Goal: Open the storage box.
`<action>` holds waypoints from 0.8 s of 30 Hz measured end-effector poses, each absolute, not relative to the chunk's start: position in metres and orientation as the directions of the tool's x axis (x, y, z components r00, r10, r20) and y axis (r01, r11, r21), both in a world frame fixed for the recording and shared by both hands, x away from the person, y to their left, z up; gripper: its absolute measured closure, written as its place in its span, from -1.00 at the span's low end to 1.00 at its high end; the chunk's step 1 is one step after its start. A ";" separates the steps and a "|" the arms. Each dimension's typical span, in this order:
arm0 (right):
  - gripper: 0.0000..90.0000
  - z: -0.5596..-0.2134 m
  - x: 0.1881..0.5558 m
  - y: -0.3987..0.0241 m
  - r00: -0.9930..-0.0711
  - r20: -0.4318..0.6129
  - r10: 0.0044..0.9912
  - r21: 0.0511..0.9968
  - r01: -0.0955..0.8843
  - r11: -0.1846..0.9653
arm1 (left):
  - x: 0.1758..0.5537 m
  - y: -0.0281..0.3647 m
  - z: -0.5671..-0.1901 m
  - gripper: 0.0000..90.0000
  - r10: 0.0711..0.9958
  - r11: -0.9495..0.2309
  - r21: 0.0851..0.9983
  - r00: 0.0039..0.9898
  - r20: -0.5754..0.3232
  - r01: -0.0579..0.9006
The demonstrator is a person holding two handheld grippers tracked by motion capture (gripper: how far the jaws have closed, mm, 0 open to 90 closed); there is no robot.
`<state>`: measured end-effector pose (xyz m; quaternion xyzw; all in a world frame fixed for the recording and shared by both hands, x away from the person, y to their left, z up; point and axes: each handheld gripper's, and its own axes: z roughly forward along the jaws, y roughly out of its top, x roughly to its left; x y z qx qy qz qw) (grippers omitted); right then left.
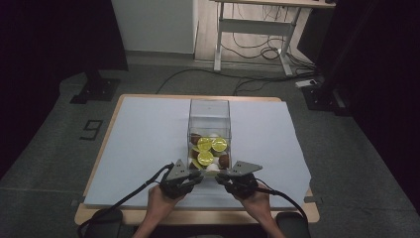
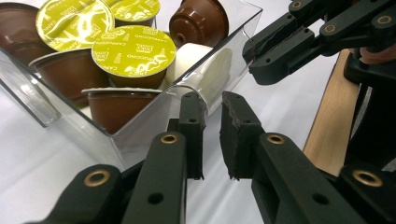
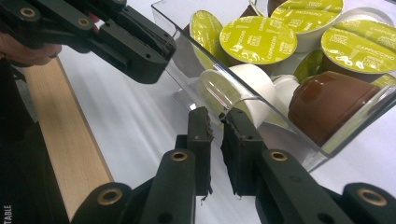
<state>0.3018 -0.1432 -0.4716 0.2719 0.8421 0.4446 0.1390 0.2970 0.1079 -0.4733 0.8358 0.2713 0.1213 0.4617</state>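
A clear, straight-walled plastic box (image 1: 209, 110) stands at the middle of the high view on the worktop (image 1: 148, 144) with its pale sheet. Its long axis runs from the lower edge of the frame toward the top, open side up. It holds coffee capsules: brown ones (image 2: 198, 21), white ones (image 3: 250, 84) and several with yellow-green foil lids (image 2: 133, 50), piled at the near end, some upright, some tipped. At the lower centre, the left claw (image 1: 195, 177) and the right claw (image 1: 221, 177) sit just beside the box's near wall, each with its jaws narrowed to a slim gap and nothing between them.
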 end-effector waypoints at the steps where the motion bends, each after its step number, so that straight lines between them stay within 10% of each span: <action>1: 0.76 -0.471 0.302 -0.144 -0.813 0.011 0.582 0.825 0.336 0.454 | 0.297 0.108 -0.473 0.72 0.566 -0.426 0.838 0.823 -0.048 0.342; 24: 0.45 -0.466 0.299 -0.180 -0.774 0.002 0.633 0.825 0.359 0.436 | 0.293 0.149 -0.464 0.49 0.625 -0.416 0.831 0.780 -0.033 0.369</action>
